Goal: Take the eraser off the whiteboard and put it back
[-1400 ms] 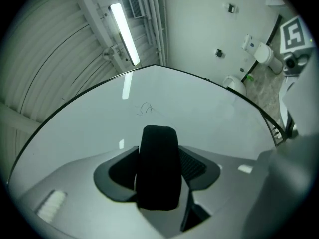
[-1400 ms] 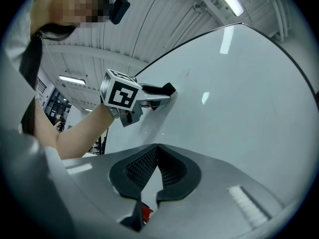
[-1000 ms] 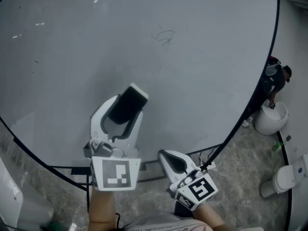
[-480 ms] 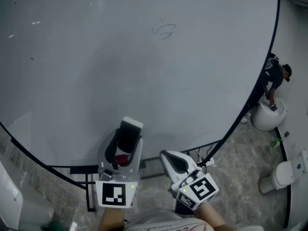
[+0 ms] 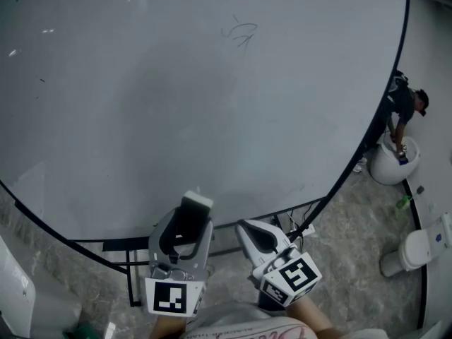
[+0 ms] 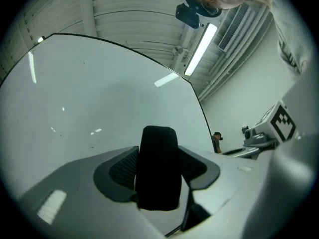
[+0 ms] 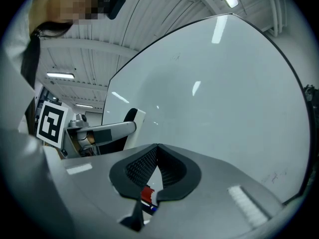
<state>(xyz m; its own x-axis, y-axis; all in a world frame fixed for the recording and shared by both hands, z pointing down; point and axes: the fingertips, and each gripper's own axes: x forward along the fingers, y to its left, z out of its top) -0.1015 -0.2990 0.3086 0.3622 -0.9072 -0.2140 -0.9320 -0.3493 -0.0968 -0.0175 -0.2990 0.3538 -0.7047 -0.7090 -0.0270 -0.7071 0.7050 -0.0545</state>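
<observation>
While the left gripper (image 5: 188,226) clamps the black eraser (image 6: 158,163) between widely spread jaws, low by the bottom edge of the whiteboard (image 5: 212,104) and seemingly off its surface, the main risk is a drop: released before its face sits flat on the board, it would likely fall to the floor. The right gripper (image 7: 157,158) is closed and empty. Nothing legible shows, only a faint scribble (image 5: 240,34) and the grippers' square markers.
</observation>
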